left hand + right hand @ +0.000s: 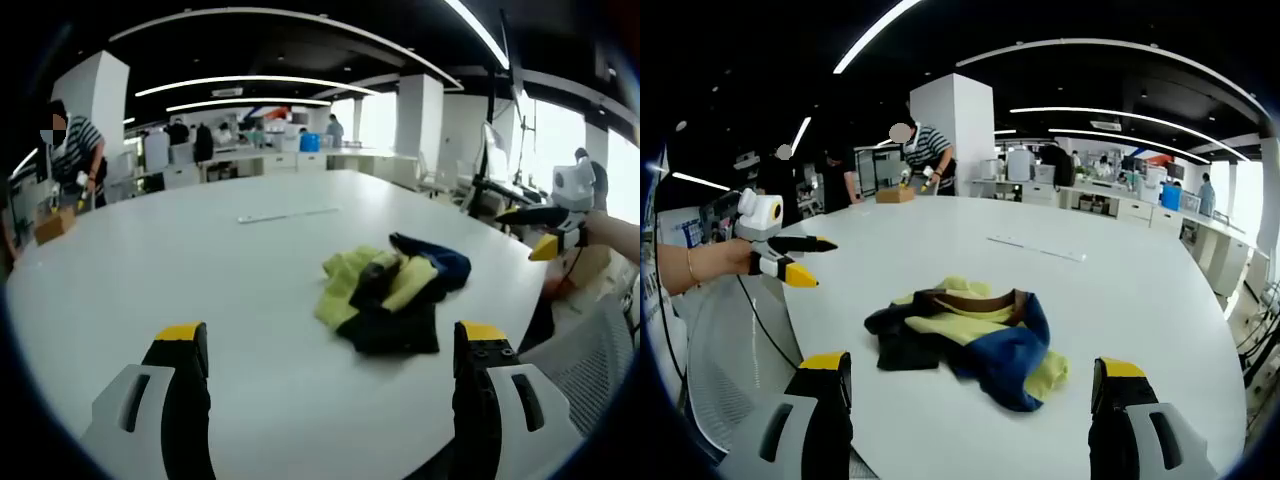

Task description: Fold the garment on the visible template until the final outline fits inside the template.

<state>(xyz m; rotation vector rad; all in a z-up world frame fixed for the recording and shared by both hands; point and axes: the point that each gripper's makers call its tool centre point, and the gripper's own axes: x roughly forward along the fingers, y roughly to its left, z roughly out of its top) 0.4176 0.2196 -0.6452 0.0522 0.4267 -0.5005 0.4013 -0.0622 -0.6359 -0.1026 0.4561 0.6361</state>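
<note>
A crumpled garment (395, 290) in yellow, black and blue lies bunched on the white round table (200, 260), toward its right edge. In the left gripper view my left gripper (330, 340) stands open just short of the garment, nothing between its yellow-tipped jaws. My right gripper (530, 232) hovers open beyond the table's right edge, held by a hand. In the right gripper view the garment (970, 335) lies ahead of my open right gripper (972, 368). The left gripper (820, 262) hangs open at the left, off the table (1120, 290).
A thin pale strip (288, 214) lies flat on the table beyond the garment (1035, 247). A grey mesh chair (590, 350) stands by the table's edge (720, 340). People stand at desks (75, 150) in the background.
</note>
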